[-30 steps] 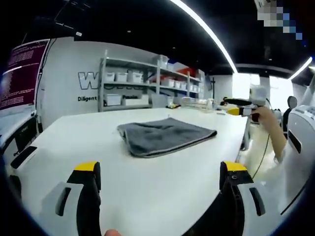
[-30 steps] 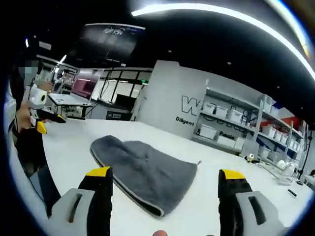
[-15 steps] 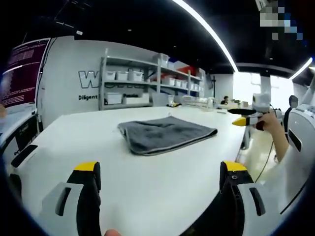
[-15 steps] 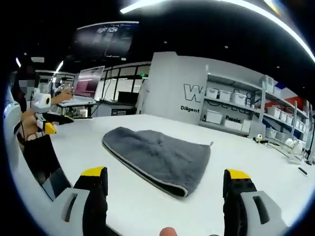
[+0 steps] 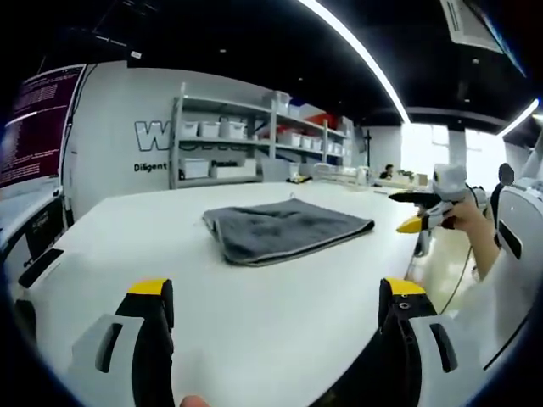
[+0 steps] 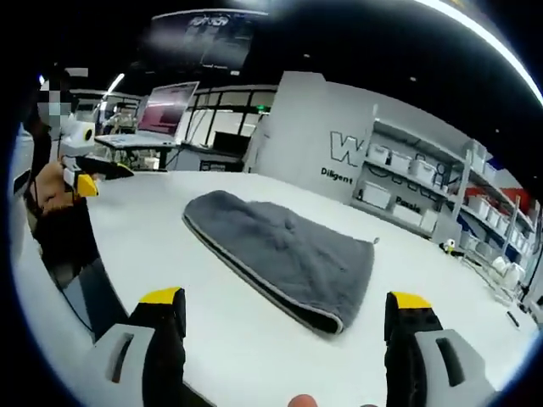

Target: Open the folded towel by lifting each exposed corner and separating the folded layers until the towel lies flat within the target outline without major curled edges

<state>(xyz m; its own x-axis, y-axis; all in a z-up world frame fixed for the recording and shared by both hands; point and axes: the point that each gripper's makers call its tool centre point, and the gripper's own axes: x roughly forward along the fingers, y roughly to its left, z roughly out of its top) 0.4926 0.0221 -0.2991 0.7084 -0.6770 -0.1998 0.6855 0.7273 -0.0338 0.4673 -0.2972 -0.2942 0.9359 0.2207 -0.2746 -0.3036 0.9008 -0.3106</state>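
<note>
The folded towel [image 5: 284, 231] lies on the table [image 5: 254, 314], well ahead of the left gripper [image 5: 276, 297], whose 2 jaws stand wide apart and empty. The right gripper [image 6: 288, 305] is likewise spread and empty, held level above the table edge, with the towel ahead between its jaws.

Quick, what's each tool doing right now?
Left tool: open, holding nothing.
Right tool: open, holding nothing; the grey towel lies folded on the table.
</note>
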